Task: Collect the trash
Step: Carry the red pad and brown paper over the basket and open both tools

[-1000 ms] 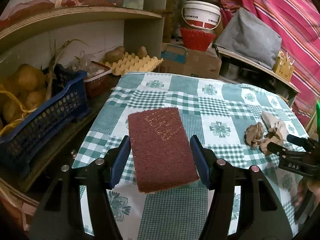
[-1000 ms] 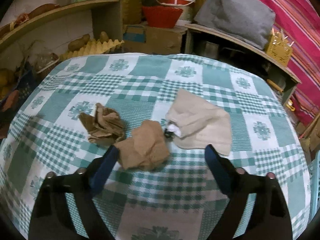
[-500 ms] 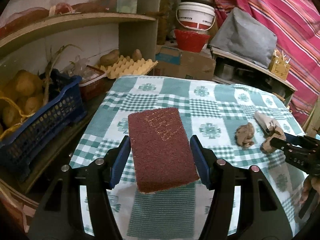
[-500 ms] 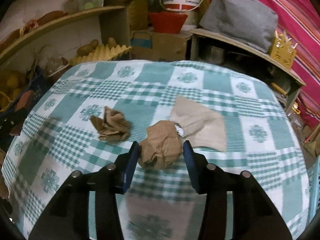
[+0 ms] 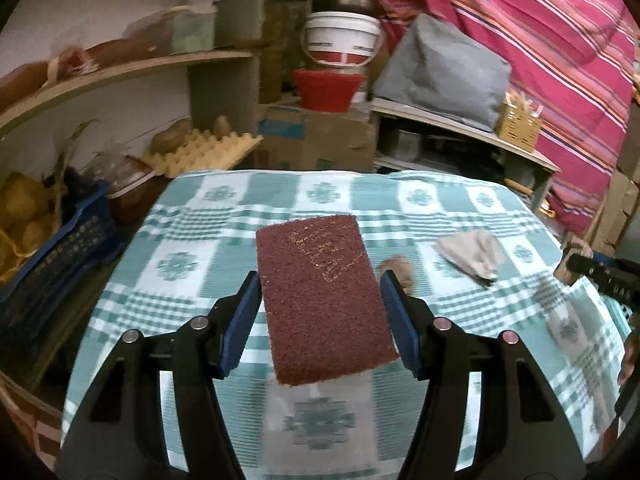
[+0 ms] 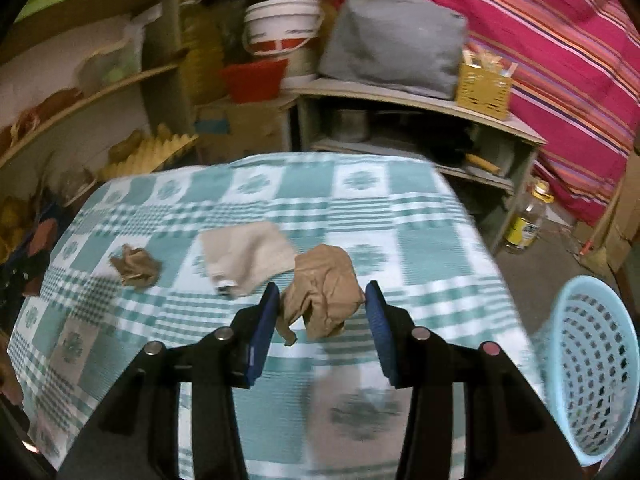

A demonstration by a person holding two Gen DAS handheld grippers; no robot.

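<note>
The right tool (image 6: 322, 310) is clamped on a crumpled brown paper wad (image 6: 324, 290), held clear above the checked tabletop (image 6: 420, 240); its jaws have just been closing on it. A light blue basket (image 6: 596, 364) stands at four o'clock. A smaller wad (image 6: 134, 266) and a beige crumpled sheet (image 6: 248, 256) lie at ten o'clock, possibly touching nothing else. The left tool (image 5: 320, 312) grips a maroon scouring pad (image 5: 324, 300) half-wide.
</note>
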